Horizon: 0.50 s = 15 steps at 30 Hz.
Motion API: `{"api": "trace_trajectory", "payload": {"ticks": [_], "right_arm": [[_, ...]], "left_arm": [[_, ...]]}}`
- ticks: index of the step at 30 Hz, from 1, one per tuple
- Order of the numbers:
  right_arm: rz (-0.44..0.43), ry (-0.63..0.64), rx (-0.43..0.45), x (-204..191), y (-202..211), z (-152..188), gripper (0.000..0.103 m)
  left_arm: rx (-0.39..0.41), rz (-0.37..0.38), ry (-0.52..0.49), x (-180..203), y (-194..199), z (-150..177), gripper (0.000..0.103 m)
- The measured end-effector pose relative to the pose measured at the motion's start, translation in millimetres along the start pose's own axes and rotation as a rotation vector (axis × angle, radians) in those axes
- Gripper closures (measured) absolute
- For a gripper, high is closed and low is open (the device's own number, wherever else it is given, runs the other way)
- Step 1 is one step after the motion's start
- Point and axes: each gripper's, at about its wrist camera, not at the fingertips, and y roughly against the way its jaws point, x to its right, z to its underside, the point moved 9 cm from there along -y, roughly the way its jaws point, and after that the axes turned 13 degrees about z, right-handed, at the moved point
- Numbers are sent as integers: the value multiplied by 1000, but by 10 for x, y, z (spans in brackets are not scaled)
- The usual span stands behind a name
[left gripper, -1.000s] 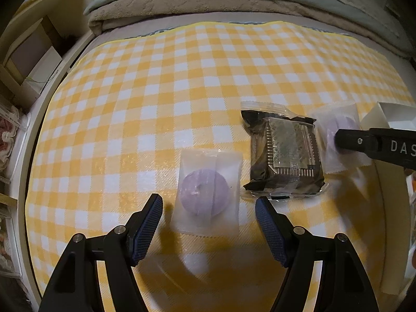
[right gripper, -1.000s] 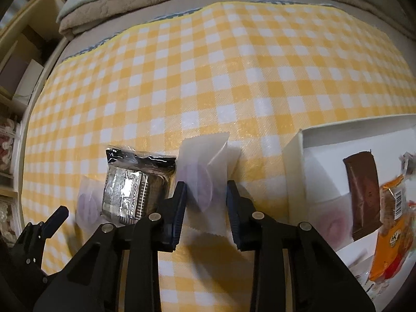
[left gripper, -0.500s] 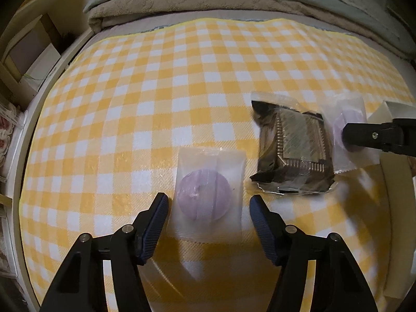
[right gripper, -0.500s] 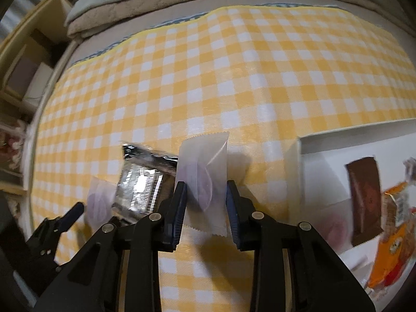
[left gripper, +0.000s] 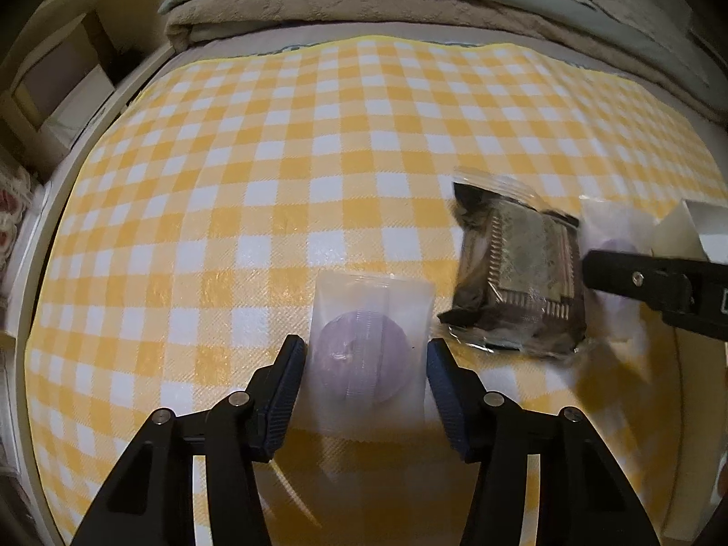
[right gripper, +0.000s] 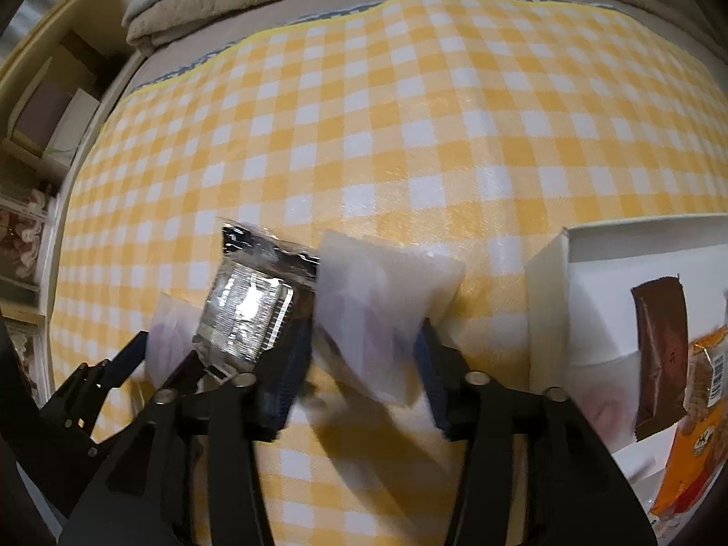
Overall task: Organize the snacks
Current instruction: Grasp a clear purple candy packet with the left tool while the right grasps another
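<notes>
Purple snack pkt lies flat on the yellow check cloth, right between your left gripper fingers: jaws have just been closing in, pads now at each side edge of the wrapper but not pressing yet, so that's a grab in progress, not a hold. Over on the right, your right gripper has just been opening up; the second frosted pkt sits tilted between the fingers, one corner up, looking let go, pads apart from it. Dark foil-tray snack is just beside it on the left side, touching or overlapping its edge. White box w/ the brown bar and orange pkt already in is near, on the right. Step in hand, I'd say: left picks the purple one, right re-grips or resets on its pkt. Next move for you: finish the left squeeze on the wrapper's sides, lift clear, carry across to the box; mind the foil snack en route, and the right gripper sits in that path, so clear it first
</notes>
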Motion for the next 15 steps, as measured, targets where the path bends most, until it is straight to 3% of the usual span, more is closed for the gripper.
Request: {"api": "trace_trajectory", "payload": {"ticks": [7,13,15], "right_arm": [[69,-5,17,-240,-160,-85,45],[137,55,61,-536,-284,-52,39],[168,89,79,-628,-304,-30,48]], "left_arm": [[-7,11,18,80,-15,-65,54],[0,-12,45,43,214,-44,57],[10,-13,65,-57,267,-72,57]]}}
